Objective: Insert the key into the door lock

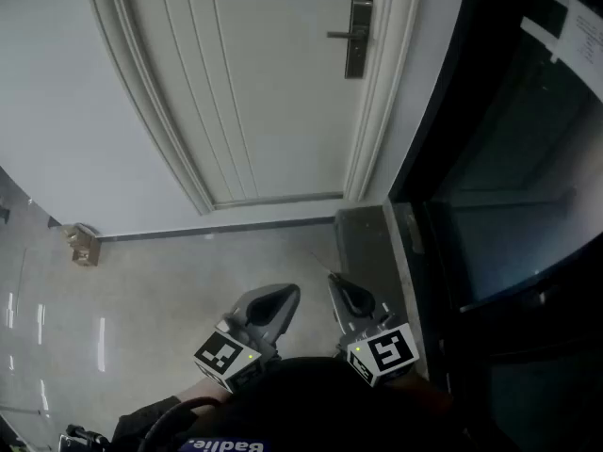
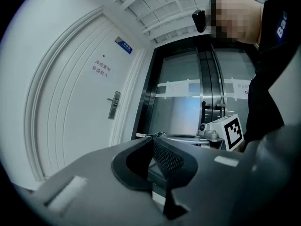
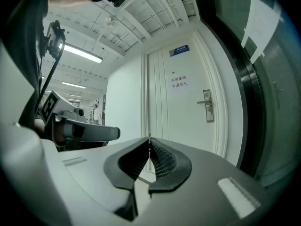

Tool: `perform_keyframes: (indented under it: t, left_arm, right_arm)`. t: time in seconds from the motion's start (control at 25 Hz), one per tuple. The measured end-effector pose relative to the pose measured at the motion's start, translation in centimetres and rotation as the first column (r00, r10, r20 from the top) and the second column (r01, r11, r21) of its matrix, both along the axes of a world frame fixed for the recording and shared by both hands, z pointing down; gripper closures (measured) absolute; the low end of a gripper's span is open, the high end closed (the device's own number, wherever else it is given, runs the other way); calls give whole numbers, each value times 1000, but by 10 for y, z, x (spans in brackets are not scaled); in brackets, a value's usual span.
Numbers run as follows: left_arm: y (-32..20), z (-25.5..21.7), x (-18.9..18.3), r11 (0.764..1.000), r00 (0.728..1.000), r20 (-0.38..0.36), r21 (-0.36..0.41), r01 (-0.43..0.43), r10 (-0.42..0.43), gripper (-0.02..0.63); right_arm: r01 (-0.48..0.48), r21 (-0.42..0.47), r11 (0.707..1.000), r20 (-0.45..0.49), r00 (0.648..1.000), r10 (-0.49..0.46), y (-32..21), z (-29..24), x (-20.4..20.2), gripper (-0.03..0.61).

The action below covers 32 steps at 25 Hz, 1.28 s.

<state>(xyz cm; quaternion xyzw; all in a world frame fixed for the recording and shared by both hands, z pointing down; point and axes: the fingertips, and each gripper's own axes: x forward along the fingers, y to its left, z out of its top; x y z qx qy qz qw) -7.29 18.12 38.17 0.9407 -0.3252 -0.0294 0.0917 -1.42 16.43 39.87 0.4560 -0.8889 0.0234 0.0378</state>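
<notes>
The white door carries a dark metal lock plate with a lever handle [image 1: 358,38], which both gripper views also show as the lock [image 2: 113,105] [image 3: 207,106], far ahead. My right gripper [image 1: 335,281] is held level and shut on a thin key [image 3: 149,138]. The key's tip and ring [image 2: 157,134] poke out past its jaws. My left gripper [image 1: 283,297] floats beside it on the left, jaws closed with nothing between them. Both grippers are well short of the door.
A small cardboard box [image 1: 83,245] sits on the floor by the wall at left. Dark glass doors [image 1: 509,158] fill the right side, with a grey ledge [image 1: 367,238] at their foot. Signs [image 3: 178,82] hang on the white door.
</notes>
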Motion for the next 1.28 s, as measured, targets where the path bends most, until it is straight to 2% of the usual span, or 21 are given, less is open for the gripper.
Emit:
perform_keyframes:
  t: [0.76,0.96,1.28]
  left_arm:
    - [0,-1,10,1000,1000,0,-19,-9,9,594]
    - [-4,-4,21,1000,1000,9,-23,-9,9,594]
    - [-6,11,64,999,999,17,-9,30,-30,594]
  right_arm:
    - [5,-22,1000,28,1000,-4,0,-3,8,566]
    - [5,-26,1000,28,1000,-5,-4,-10,22,566]
    - [32,-17,999,29,999,-32,-5,1,70,566]
